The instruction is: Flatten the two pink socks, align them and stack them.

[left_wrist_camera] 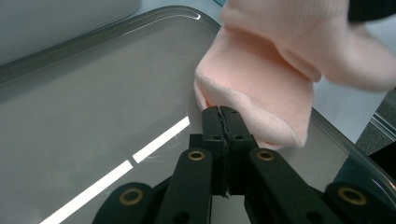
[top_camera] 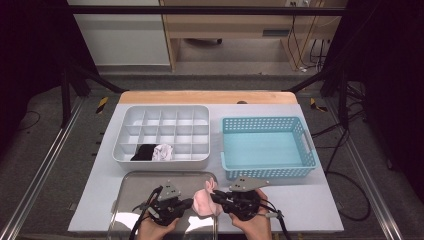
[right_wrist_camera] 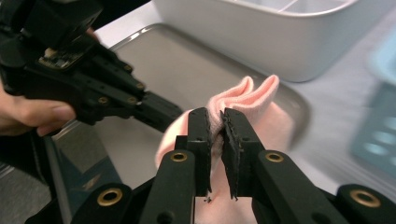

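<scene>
Both grippers work one pink sock [top_camera: 204, 201], held between them over the right end of the steel tray [top_camera: 135, 181] at the near edge of the desk [top_camera: 310, 200]. Left gripper [top_camera: 189, 202]: jaws pressed together w/ no gap in the left gripper view, tips pinching the sock's folded edge [left_wrist_camera: 261, 93]; tray surface lies beneath. Right gripper [top_camera: 214, 196]: jaws nearly together, a thin bunch of sock fabric [right_wrist_camera: 243, 100] clamped between the pads, cuff end sticking up past the tips. The two grippers sit close, tips facing each other w/ the sock bridging them; a hand [top_camera: 156, 229] shows behind the left gripper at the bottom of the high view. Farther back on the desk: white divided organizer [top_camera: 162, 134] w/ a black sock [top_camera: 144, 152] and a white sock [top_camera: 163, 152] in front-row compartments, side by side. Blue plastic basket [top_camera: 269, 147] just right of the organizer.
</scene>
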Demonstrator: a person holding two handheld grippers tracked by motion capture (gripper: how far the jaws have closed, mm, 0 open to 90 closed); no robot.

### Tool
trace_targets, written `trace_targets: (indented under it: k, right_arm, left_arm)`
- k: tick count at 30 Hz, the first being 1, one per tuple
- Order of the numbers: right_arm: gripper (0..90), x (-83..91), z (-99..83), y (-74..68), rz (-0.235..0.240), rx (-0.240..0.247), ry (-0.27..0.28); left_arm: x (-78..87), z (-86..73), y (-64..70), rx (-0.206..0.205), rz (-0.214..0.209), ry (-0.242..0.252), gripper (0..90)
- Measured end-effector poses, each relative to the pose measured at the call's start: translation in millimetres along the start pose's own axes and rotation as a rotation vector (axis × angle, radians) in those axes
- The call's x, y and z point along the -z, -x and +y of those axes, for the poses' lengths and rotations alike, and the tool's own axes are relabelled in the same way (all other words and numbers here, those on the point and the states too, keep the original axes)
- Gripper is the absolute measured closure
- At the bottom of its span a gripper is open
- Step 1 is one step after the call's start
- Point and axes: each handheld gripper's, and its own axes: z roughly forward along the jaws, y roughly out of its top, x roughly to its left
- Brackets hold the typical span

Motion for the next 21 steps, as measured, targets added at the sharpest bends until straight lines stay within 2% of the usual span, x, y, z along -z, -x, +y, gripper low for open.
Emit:
trace_targets:
  k: [5,7,13,18,21]
  right_arm:
    - [81.5,-19.0,-2.8,-8.0,0.032,0.022,-0.043]
    - [81.0,-25.0,-5.0,-9.4,0.038,0.027,-0.057]
    - [78.4,-39.0,-11.1,-11.0,0.048,0.033,-0.086]
    - [69.1,-45.5,-14.4,-13.8,0.051,0.047,-0.105]
    - [60.6,-37.6,-10.8,-13.3,0.059,0.043,-0.069]
  left_arm:
    - [0.9,-0.3,-3.2,0.009,-0.006,0.002,88.7]
    - [3.4,-0.3,-6.5,0.031,-0.017,0.011,88.0]
    - [21.5,5.2,-17.3,0.064,0.005,0.084,85.2]
    - [28.8,6.5,-24.7,0.086,0.017,0.116,82.3]
    - [31.6,7.5,-27.2,0.093,0.022,0.13,81.6]
